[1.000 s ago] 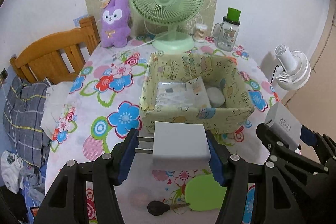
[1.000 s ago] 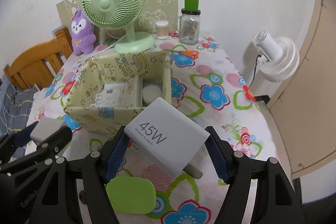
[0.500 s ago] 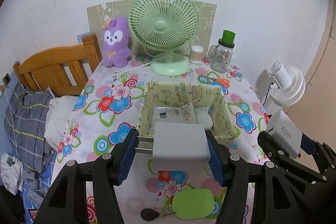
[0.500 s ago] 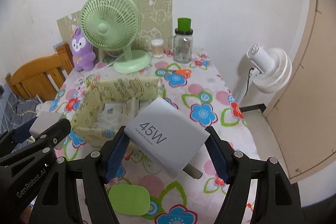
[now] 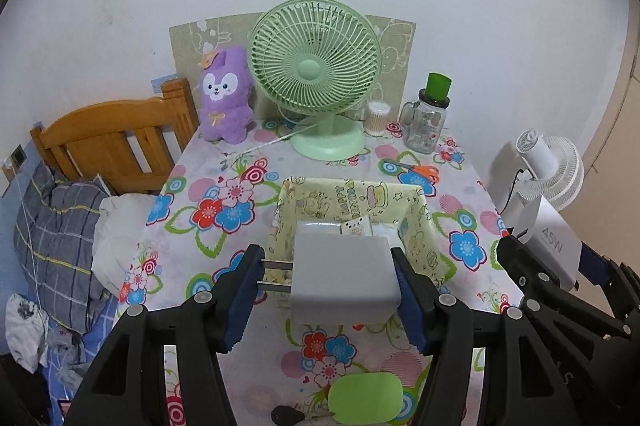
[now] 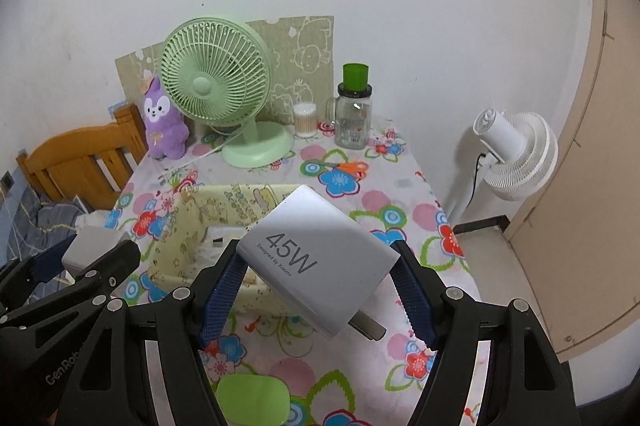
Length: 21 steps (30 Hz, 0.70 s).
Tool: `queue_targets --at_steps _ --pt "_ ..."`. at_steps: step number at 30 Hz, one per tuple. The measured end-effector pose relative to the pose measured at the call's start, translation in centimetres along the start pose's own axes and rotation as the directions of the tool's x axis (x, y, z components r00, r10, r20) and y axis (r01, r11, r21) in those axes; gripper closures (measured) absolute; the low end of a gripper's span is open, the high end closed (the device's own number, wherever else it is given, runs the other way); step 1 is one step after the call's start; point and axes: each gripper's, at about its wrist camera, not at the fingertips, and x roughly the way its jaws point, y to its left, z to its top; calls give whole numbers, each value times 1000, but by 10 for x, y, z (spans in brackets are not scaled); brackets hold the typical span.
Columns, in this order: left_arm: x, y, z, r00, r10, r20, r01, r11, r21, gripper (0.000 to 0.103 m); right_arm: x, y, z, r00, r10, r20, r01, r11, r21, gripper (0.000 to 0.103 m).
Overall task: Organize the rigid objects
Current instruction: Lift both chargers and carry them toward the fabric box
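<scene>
Above the flower-patterned surface (image 5: 224, 194) and its yellow cartoon-print fabric box (image 5: 352, 194), the left tongs (image 5: 327, 290) clench a plain white plug-in charger block (image 5: 344, 274), while the right tongs (image 6: 320, 290) clench a white "45W" charger block (image 6: 316, 258).

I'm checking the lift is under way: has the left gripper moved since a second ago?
Yes. The left gripper, clamping its white charger, has risen: the yellow box and green fan sit lower and smaller in its view.

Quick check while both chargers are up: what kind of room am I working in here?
Most likely a bedroom at home: a wooden bed frame with a plaid pillow beside the floral-cloth table, a purple plush toy and a green desk fan.
</scene>
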Motion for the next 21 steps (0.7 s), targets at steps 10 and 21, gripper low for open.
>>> queue_targets --at_steps 10,21 --pt "5 4 13 1000 -5 23 6 1000 -9 39 6 5 15 1000 -6 10 6 1000 -1 28" --pt "31 15 27 1000 12 8 -12 1000 -16 39 30 15 30 999 26 -19 -27 999 -19 28"
